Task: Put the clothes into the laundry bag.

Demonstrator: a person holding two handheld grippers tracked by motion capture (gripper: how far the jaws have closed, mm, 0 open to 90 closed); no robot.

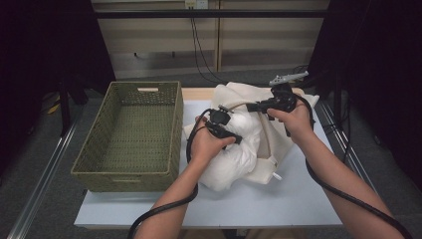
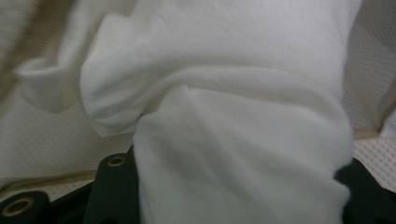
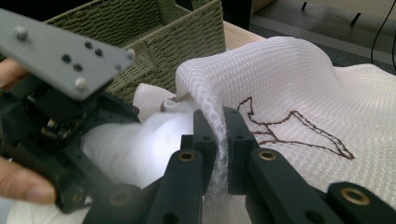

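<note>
- here, in the high view, we are holding the mesh laundry bag [image 1: 278, 134] on the table [image 1: 278, 204], right of the basket [image 1: 124, 169].
- in the left gripper view, our left gripper [image 2: 233, 196] is clamping soft, light white cloth [image 2: 224, 93].
- in the right gripper view, our right gripper [image 3: 223, 140] is pinching the bag's limp rim fold, the best hold.

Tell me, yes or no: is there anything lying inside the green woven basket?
No, in the high view the green woven basket shows only its bare woven floor, while the white cloth lies beside it on the table.
</note>
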